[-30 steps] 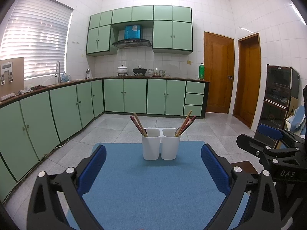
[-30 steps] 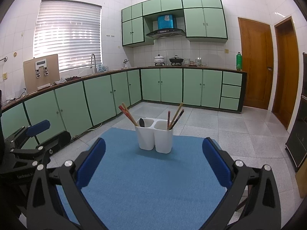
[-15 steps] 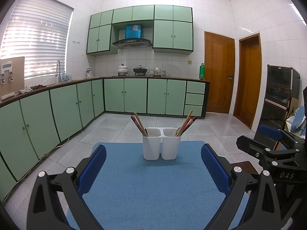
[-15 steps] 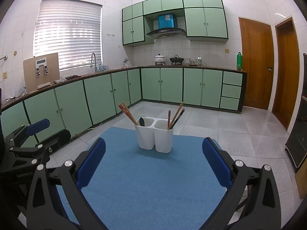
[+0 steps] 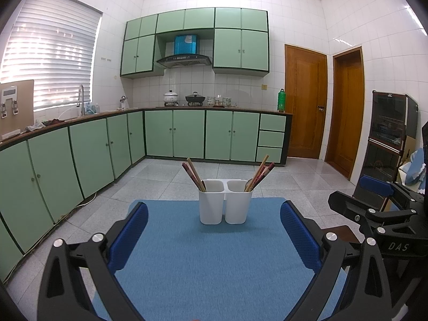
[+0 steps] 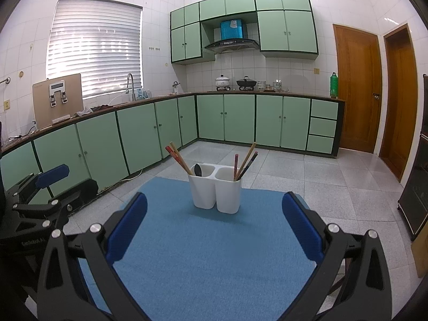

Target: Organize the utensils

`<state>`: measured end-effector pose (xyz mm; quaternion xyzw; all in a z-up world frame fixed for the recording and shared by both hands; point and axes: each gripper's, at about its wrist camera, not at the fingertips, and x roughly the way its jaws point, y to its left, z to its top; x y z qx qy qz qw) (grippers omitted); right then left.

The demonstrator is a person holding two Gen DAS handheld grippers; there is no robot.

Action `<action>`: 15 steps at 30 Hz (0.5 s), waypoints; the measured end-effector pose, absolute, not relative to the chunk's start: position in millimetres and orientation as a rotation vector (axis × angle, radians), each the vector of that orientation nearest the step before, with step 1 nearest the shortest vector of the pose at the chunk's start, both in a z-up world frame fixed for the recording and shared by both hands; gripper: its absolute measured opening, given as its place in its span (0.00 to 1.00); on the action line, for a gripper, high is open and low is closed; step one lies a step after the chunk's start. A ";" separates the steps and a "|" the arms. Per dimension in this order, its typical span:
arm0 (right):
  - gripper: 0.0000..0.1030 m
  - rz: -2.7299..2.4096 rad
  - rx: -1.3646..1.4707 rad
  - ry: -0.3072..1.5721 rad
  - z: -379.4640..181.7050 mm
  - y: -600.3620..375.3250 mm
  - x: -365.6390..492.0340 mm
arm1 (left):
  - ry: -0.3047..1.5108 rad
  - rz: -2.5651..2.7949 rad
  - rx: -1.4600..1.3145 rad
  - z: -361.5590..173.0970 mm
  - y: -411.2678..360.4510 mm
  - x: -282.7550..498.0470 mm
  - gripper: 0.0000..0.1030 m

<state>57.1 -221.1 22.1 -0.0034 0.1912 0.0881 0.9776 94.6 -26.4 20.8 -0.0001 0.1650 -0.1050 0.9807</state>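
Observation:
A white two-cup utensil holder (image 5: 225,203) (image 6: 215,192) stands at the far middle of the blue mat (image 5: 208,262) (image 6: 208,254). Chopsticks (image 5: 193,174) lean out of its left cup, and more chopsticks (image 5: 260,172) with a spoon sit in the right cup. In the right wrist view a dark spoon (image 6: 198,169) shows in the left cup beside chopsticks (image 6: 178,157). My left gripper (image 5: 214,222) is open, well short of the holder, with nothing between its fingers. My right gripper (image 6: 214,216) is open and empty too, and it also appears at the right edge (image 5: 379,208) of the left wrist view.
Green kitchen cabinets (image 5: 88,155) run along the left and back walls. Wooden doors (image 5: 305,101) and a dark appliance cabinet (image 5: 390,139) stand to the right. Tiled floor (image 5: 165,184) surrounds the table. The left gripper shows at the left edge (image 6: 40,195) of the right wrist view.
Both views have shifted only very slightly; the holder, utensils and both open grippers stay where they were.

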 end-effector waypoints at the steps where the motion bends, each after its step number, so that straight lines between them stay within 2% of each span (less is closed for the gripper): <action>1: 0.95 0.178 -0.007 0.386 22.1 -221.0 57.0 | 0.333 -0.211 0.000 20.8 -26.4 94.6 0.94; 15: 0.95 0.179 -0.004 0.393 20.9 -220.6 60.6 | 0.341 -0.209 -0.002 24.4 -28.8 96.8 0.94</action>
